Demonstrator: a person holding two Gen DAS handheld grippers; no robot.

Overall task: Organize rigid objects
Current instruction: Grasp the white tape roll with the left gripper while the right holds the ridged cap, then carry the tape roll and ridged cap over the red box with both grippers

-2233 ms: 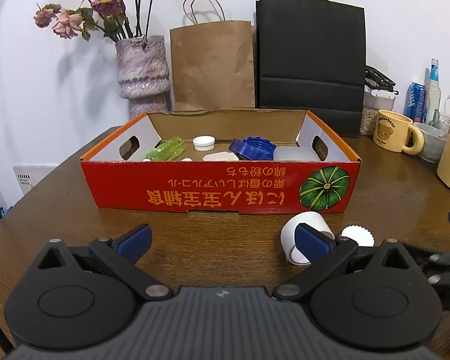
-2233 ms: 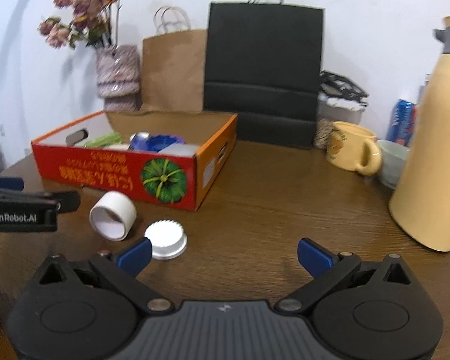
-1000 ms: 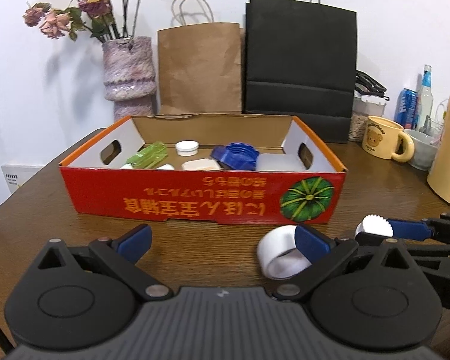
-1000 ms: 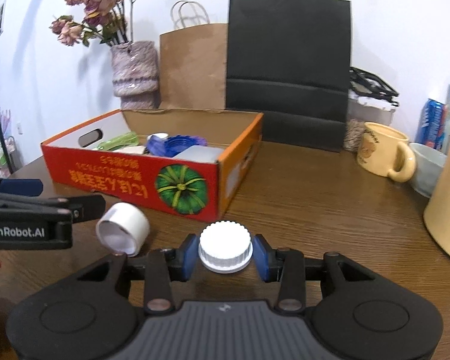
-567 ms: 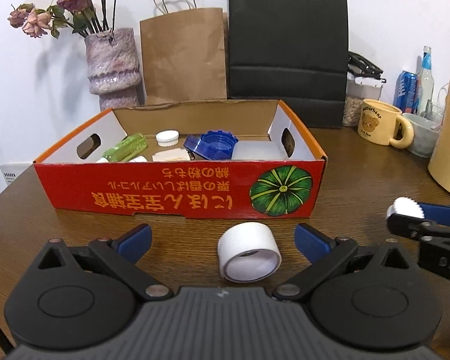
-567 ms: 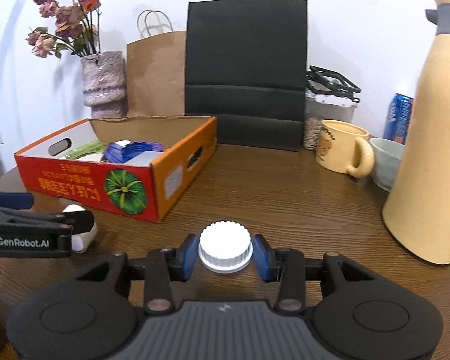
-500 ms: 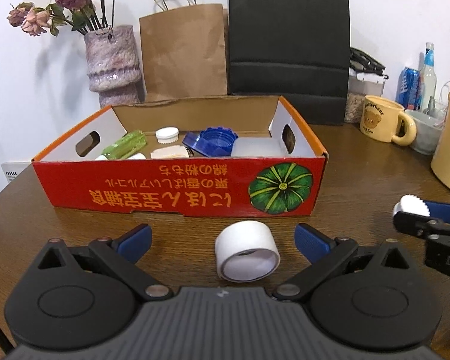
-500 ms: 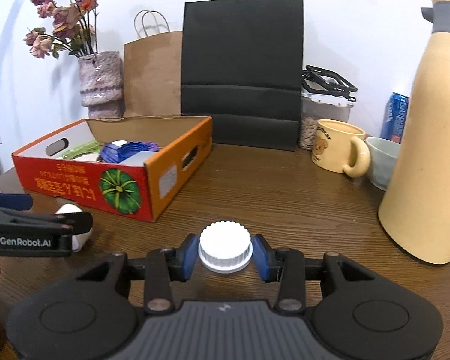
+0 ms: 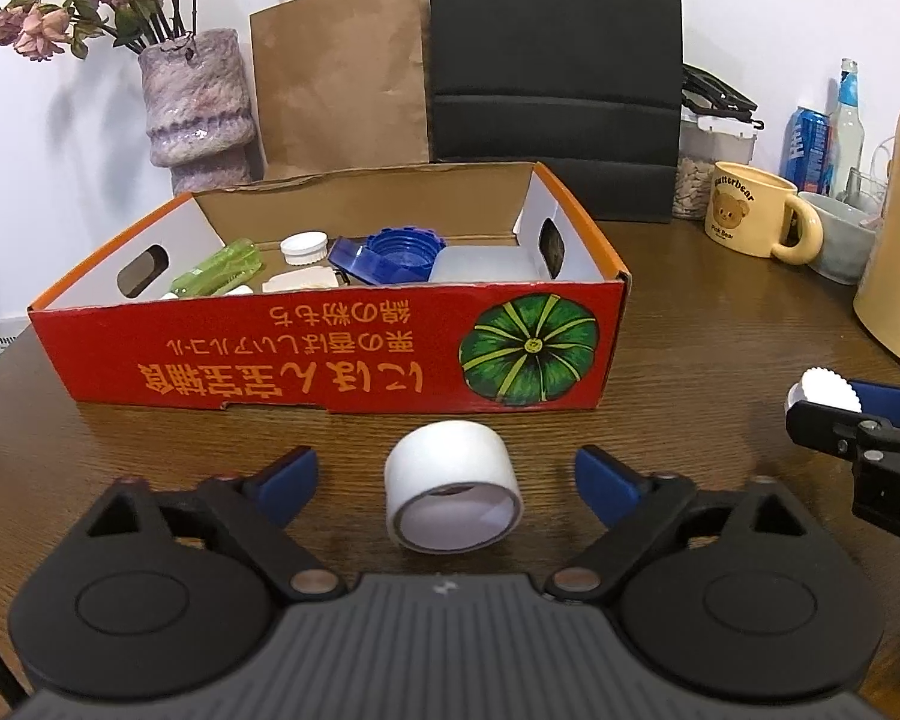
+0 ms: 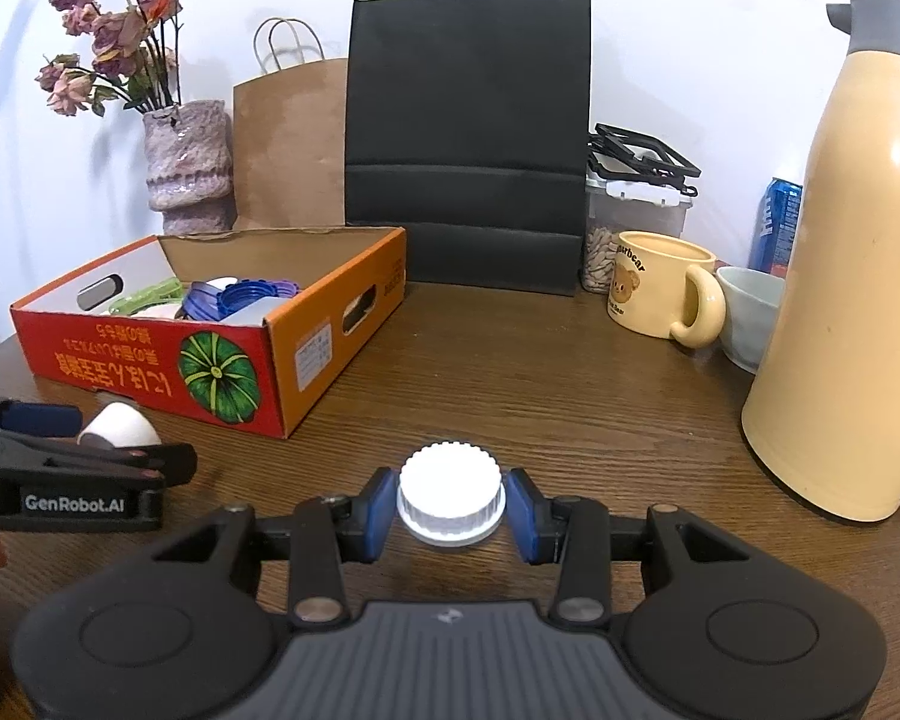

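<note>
A white tape roll lies on its side on the wooden table, just in front of the red cardboard box. My left gripper is open, its blue fingers on either side of the roll and apart from it. My right gripper is shut on a white ribbed cap and holds it above the table, right of the box. In the left wrist view the cap shows at the right edge. The box holds a green bottle, a blue lid, a white cap and a clear container.
Behind the box stand a vase of dried flowers, a brown paper bag and a black bag. To the right are a yellow bear mug, a grey bowl, a tall cream thermos, a jar and a blue can.
My left gripper has moved right until the tape roll sits between its open fingers. My right gripper shut on the white cap, lifted it and carried it to the right.
</note>
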